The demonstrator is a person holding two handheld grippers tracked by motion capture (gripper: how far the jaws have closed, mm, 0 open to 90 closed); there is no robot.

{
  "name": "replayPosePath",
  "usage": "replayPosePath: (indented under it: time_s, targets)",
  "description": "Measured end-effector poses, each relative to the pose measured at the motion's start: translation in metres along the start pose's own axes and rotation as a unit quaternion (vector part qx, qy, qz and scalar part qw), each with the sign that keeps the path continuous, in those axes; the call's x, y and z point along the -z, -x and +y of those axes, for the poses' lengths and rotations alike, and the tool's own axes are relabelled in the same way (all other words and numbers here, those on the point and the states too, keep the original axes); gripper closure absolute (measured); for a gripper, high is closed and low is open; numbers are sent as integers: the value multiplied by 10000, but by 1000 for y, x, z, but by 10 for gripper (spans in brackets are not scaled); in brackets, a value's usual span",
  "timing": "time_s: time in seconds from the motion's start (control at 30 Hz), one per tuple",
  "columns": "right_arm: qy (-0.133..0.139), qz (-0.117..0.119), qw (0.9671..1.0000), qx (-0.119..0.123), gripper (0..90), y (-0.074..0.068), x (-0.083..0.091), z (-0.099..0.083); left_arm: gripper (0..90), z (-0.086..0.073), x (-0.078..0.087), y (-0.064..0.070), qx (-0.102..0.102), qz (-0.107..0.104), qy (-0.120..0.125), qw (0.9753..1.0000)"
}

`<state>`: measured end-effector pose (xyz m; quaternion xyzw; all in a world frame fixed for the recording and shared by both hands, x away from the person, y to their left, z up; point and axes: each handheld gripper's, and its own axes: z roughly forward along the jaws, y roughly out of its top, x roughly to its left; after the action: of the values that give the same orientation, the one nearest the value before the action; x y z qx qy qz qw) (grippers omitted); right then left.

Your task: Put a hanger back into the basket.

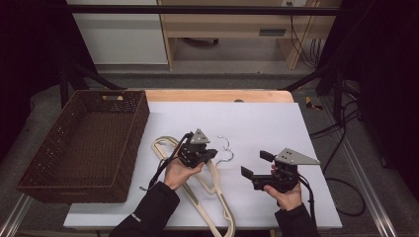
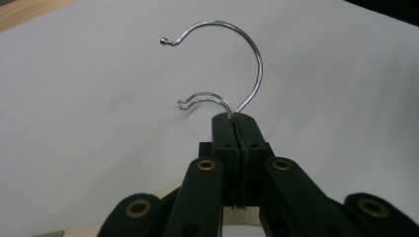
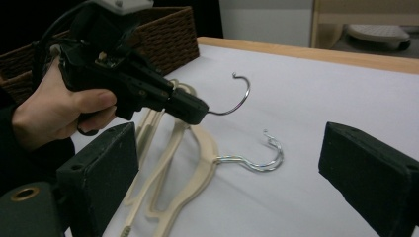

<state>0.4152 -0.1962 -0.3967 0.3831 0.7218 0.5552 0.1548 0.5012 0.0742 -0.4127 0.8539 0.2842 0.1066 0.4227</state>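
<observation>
Left gripper (image 1: 213, 154): jaws together, clamped on the base of the metal hook (image 2: 247, 54) of 1 cream hanger (image 3: 170, 143), lifting that hook clear of the white surface (image 1: 276, 123). A second hanger (image 3: 197, 173) lies flat beside it. Right gripper (image 1: 256, 164): jaws wide apart, holding nothing. Wicker basket (image 1: 79, 143) stands at the left.

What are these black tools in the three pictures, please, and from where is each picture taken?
A person holds one black hand-held gripper in each hand. The high view looks down on the white table; the other two views come from cameras riding on the grippers. The left hand-held gripper is shut on the metal hook of a cream plastic hanger. A second cream plastic hanger lies flat on the table. The right hand-held gripper is open and holds nothing. A brown woven basket stands at the left.
</observation>
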Motion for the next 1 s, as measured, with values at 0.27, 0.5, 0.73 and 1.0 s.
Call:
replayPosePath:
  time_s: [0.27, 0.5, 0.73, 1.0]
  targets:
    - [-336, 231, 9991, -70, 150, -22, -32, -4, 886, -1, 17, 1, -1, 2, 213, 9998]
    - [-720, 324, 9968, -94, 227, -34, -61, -10, 886, -2, 24, 2, -13, 14, 270, 9996]
    - [-913, 374, 9949, -227, 377, -39, -76, -13, 886, -3, 25, 3, 3, 19, 297, 9996]
    - [-1320, 619, 9886, -378, 622, -41, -100, -22, 886, -3, 26, 4, -2, 6, 304, 9995]
